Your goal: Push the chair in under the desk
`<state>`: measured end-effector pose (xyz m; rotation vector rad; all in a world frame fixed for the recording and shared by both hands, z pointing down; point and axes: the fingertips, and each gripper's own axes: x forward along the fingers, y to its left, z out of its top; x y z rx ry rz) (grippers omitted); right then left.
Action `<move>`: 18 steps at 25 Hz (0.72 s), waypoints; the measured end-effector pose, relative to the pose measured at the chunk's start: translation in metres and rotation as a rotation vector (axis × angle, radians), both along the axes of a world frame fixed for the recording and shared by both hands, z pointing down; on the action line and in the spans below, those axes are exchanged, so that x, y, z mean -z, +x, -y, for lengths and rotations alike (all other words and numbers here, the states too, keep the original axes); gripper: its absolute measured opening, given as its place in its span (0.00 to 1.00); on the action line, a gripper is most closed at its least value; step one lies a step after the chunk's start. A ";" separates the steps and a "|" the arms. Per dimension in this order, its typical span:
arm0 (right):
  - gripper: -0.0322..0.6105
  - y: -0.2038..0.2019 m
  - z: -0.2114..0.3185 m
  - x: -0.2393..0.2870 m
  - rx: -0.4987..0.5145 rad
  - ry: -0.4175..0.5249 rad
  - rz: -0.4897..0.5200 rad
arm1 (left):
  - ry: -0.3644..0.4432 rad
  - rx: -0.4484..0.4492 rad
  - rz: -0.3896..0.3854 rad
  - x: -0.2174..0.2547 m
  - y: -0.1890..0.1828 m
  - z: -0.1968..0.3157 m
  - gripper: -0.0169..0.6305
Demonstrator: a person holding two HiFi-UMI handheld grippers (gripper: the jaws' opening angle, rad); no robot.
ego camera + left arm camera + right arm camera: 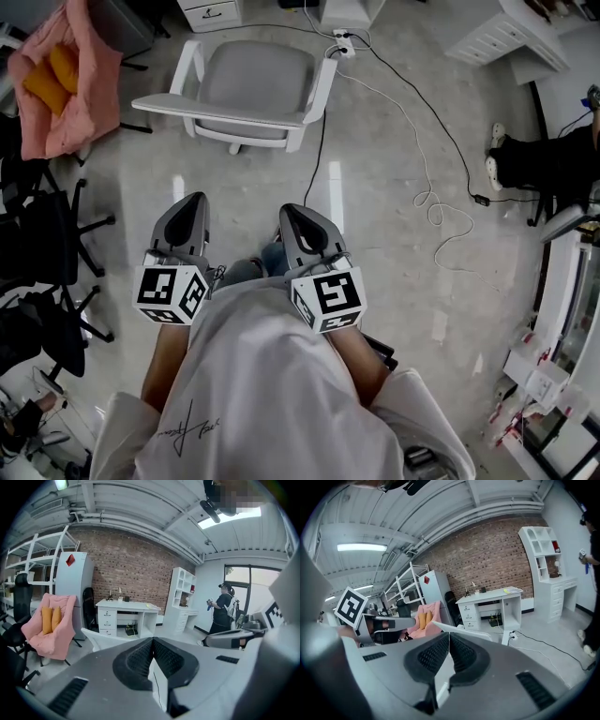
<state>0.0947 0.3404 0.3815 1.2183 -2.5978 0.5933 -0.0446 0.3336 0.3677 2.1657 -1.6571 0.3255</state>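
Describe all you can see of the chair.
The chair is white-framed, apparently plastic, with a grey padded seat, two armrests and a backrest toward the person. It stands upright on the floor, short of the desk, seat facing it. The left gripper and right gripper are clear of it; a cable runs beside it.

Cut off by the top edge at 12 o'clock in the head view: desk (211, 13), only drawers showing. Cut off at 3 o'clock: person (530, 159), only legs and shoes. Hidden under its seat: most of the base of the chair (255, 80). Too small to tell, left gripper view: little things (115, 596) on the desk.
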 end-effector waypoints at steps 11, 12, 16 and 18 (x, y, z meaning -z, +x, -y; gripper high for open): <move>0.09 0.013 0.029 -0.009 0.012 -0.015 0.007 | -0.026 0.010 0.061 -0.007 -0.002 0.018 0.03; 0.09 0.013 0.031 -0.009 0.014 -0.013 0.006 | -0.027 0.008 0.064 -0.008 -0.002 0.021 0.03; 0.09 0.014 0.041 -0.016 0.002 -0.021 0.001 | -0.021 0.002 0.075 -0.011 -0.004 0.030 0.03; 0.09 0.010 0.048 -0.017 -0.003 -0.017 -0.003 | -0.017 -0.003 0.075 -0.014 -0.006 0.037 0.03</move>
